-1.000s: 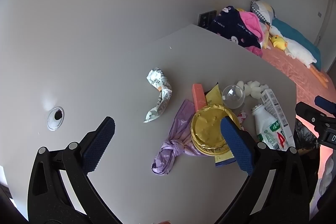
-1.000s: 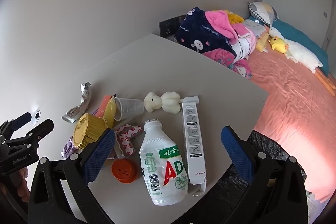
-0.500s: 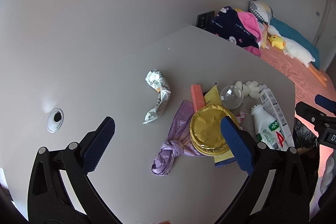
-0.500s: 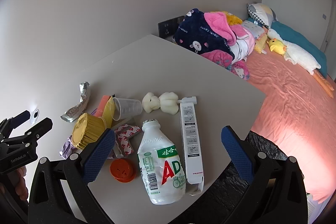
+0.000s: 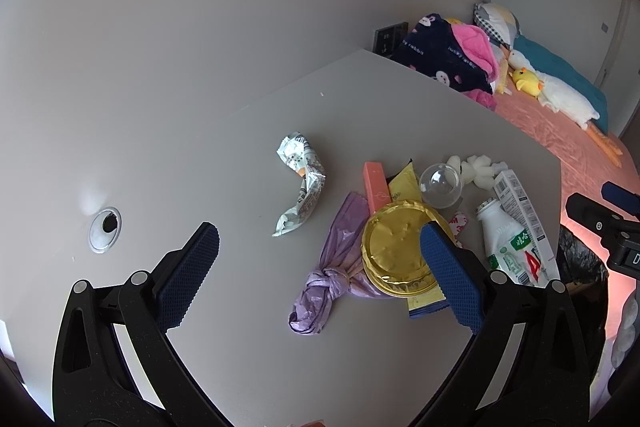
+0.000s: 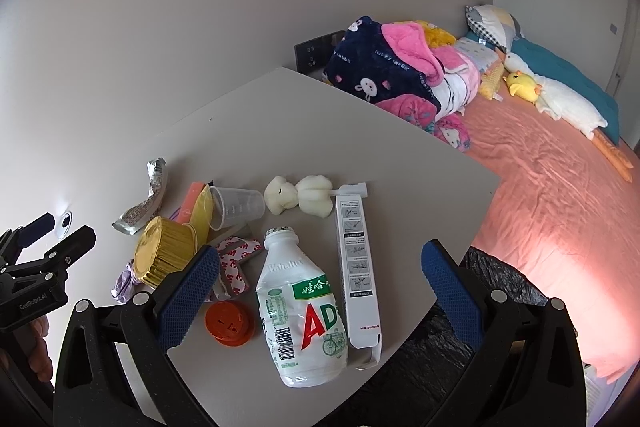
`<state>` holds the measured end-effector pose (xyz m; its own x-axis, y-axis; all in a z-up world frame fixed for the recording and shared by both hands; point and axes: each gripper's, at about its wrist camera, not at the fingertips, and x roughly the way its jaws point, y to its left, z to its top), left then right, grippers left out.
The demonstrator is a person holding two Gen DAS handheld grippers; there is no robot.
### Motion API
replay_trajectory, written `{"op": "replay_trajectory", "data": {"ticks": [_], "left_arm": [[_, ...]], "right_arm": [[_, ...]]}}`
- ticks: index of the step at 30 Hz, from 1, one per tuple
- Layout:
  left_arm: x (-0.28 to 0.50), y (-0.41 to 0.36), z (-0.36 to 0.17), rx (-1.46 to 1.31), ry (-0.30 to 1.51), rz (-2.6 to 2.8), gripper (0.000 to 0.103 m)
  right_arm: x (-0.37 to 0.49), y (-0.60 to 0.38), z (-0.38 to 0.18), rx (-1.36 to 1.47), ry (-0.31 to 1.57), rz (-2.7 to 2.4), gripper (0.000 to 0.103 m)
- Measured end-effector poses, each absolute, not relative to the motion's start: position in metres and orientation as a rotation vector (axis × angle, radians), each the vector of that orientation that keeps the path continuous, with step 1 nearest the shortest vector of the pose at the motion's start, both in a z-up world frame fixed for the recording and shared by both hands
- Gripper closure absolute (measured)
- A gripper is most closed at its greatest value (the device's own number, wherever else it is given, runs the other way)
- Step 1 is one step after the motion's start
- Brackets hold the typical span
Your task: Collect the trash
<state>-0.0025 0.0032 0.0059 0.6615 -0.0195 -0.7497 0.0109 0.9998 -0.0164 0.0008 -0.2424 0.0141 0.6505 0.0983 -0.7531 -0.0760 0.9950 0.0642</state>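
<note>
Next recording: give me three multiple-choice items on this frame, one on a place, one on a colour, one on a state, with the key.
1. The orange cap lies:
A. screwed on the bottle
B. on the table beside the bottle
C. on the bed

2. The knotted bag is:
A. purple
B. green
C. red

3. The right gripper is:
A. shut on the bottle
B. shut on the carton
C. open

Key: 1 B, the white bottle shows a bare neck; 2 A, lilac plastic; 3 C, fingers spread wide, holding nothing.
</note>
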Motion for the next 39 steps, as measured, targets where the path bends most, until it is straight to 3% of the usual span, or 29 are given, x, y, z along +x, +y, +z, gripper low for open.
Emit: {"op": "replay_trajectory", "data": {"ticks": [39], "left_arm": [[-0.0001, 0.0018, 0.0021, -0.031, 0.86, -0.055, 0.006]], "right_arm": [[0.0034, -0.2457, 0.0093, 0.025, 0.869, 0.092, 0.003]]}}
